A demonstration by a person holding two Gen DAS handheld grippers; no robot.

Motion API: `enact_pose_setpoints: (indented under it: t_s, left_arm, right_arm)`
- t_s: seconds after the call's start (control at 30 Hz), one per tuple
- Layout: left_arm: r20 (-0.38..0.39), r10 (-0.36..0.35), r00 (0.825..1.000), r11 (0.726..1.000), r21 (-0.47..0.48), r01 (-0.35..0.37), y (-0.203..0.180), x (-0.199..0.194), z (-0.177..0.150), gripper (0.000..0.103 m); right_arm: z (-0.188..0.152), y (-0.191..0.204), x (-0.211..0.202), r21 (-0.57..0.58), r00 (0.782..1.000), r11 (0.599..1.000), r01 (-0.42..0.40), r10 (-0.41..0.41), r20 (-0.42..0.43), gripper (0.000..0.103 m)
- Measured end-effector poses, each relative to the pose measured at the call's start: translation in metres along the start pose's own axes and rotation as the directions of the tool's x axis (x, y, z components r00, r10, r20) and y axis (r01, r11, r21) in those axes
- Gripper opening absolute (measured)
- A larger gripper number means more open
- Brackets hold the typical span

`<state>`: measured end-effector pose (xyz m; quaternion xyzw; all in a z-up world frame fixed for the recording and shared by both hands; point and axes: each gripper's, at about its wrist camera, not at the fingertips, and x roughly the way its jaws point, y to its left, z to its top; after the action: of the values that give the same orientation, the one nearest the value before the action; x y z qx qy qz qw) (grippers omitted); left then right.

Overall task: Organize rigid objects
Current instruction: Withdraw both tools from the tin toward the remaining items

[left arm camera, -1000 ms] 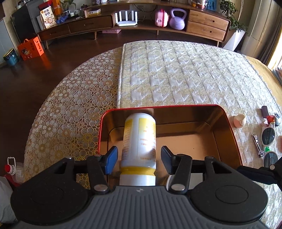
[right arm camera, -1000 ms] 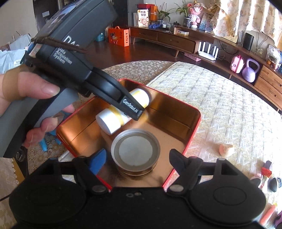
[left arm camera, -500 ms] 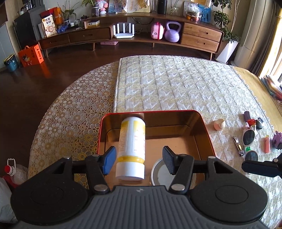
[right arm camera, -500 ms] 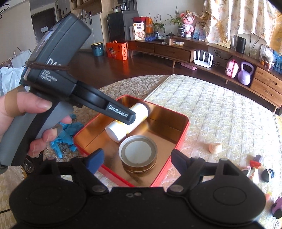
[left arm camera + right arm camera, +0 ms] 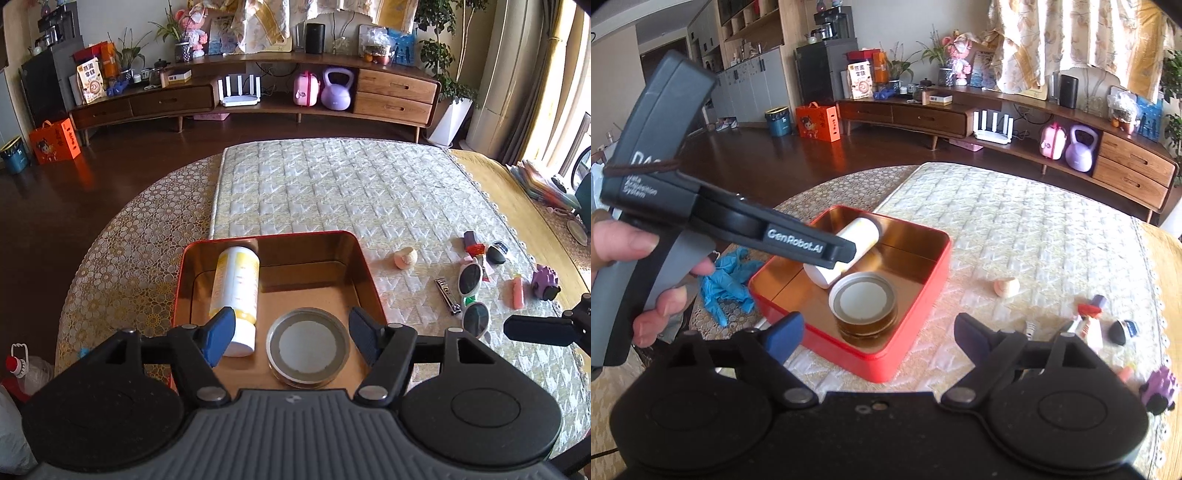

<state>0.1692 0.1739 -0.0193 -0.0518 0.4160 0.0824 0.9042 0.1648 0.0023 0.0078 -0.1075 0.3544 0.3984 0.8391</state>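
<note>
From the left wrist, the left gripper [image 5: 291, 332] has just been opening and is holding nothing. The bottle [image 5: 234, 291] and jar [image 5: 308, 347] are lying in the red tin [image 5: 364, 266]; the sunglasses [image 5: 471, 291] are waiting outside.

From the right wrist, the right gripper [image 5: 877, 338] has also been opening, empty, above the tin.

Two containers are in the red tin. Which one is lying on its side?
The white and yellow bottle, along the left wall of the red tin. The glass jar beside it stands upright, its metal lid facing up.
</note>
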Motion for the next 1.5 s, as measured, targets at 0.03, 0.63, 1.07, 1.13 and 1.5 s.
enact_pose_setpoints:
  t_s: [0.03,0.63,1.07,1.13,1.5]
  left_arm:
    - [0.002,-0.003,1.0,1.0,0.002,0.003,-0.003,-0.003,-0.002,0.067]
    - [0.088,-0.001,0.996,1.0,-0.01,0.001,-0.076,-0.058,-0.057,0.08]
    - [0.124,-0.088,0.988,0.995,0.052,0.083,-0.128,-0.05,-0.071,0.082]
    - [0.124,-0.093,0.988,0.994,0.066,0.086,-0.134,-0.042,-0.072,0.082]
    - [0.106,-0.153,0.983,0.984,0.104,0.142,-0.162,0.005,-0.068,0.082]
  right_arm:
    - [-0.002,-0.001,-0.004,0.007,1.0,1.0,0.001,-0.001,0.005,0.091]
    - [-0.05,-0.039,-0.082,0.091,0.995,0.995,0.039,-0.047,0.087,0.102]
    - [-0.086,-0.079,-0.119,0.156,0.98,0.981,0.118,-0.14,0.14,0.102]
    - [-0.09,-0.087,-0.118,0.156,0.977,0.977,0.146,-0.167,0.135,0.102]
    - [-0.105,-0.141,-0.102,0.212,0.955,0.94,0.266,-0.287,0.073,0.102]
